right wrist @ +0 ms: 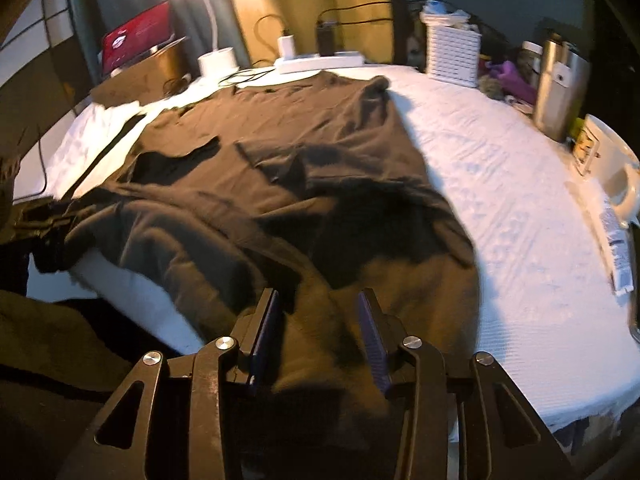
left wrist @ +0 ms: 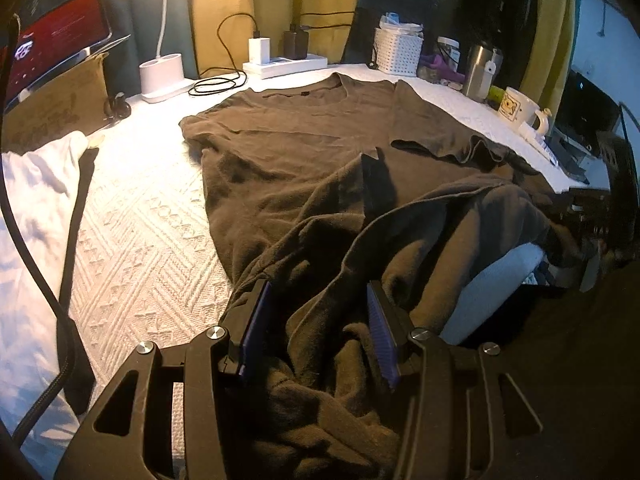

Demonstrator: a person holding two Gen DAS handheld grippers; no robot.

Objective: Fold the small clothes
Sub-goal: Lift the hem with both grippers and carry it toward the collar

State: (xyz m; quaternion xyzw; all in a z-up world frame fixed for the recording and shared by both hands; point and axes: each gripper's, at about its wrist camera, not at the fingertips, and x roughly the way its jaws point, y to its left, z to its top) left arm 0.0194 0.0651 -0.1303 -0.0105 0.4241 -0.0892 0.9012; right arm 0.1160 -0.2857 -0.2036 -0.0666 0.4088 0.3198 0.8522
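A brown t-shirt (left wrist: pixel 304 148) lies spread on a white-covered worktop (left wrist: pixel 152 232). Its bunched hem sits between the left tongs (left wrist: pixel 318 328) and right tongs (right wrist: pixel 318 332), each pinching fabric.

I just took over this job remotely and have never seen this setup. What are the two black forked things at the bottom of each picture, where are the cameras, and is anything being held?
Those forks are hand-held two-finger tools, one in each of a person's hands, no robot arm. Each picture comes from a fisheye camera mounted on one tool, looking forward along its fingers. One view shows the left gripper, the other the right gripper. A brown short-sleeved T-shirt lies spread on a white textured bedcover, neckline at the far end. Bunched hem cloth sits between both grippers' fingers; whether the pads actually press it, I cannot tell. Behind stand a white desk lamp, a white woven basket and a steel tumbler.
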